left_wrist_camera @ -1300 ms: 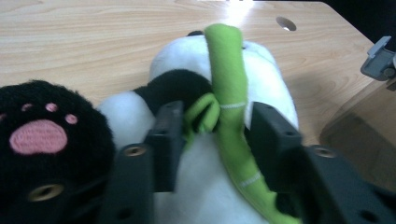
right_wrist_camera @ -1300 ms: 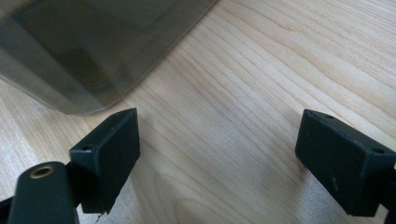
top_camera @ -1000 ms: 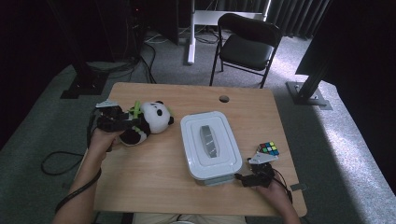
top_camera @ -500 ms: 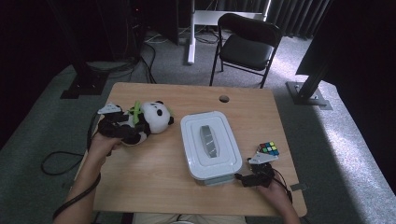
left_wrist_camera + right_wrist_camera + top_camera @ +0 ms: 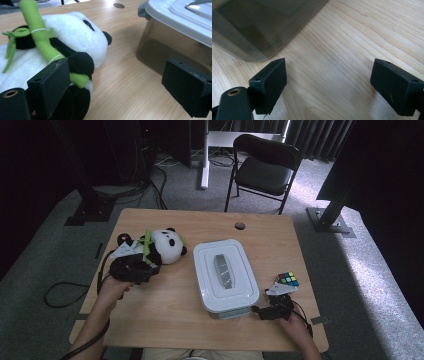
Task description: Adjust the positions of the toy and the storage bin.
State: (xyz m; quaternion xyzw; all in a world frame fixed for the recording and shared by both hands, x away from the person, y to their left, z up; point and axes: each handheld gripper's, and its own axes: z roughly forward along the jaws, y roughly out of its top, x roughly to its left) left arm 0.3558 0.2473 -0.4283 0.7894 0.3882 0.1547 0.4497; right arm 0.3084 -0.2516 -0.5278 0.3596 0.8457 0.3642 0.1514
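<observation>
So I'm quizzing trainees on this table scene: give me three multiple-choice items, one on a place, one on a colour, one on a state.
1. Where does the cube lie?
A. on the box lid
B. on the table, right of the box
C. on the chair

2. What colour is the stick that the panda hugs?
A. green
B. red
C. blue

3. How do the left gripper's jaws stand?
A. shut on the panda's ear
B. shut on the lid
C. open, beside the panda

Key: 1 B, the high view shows it on the table past the right side of the box. 2 A, the left gripper view shows it bright green. 3 C, bare wood shows between the jaws, which have just been opening.
</observation>
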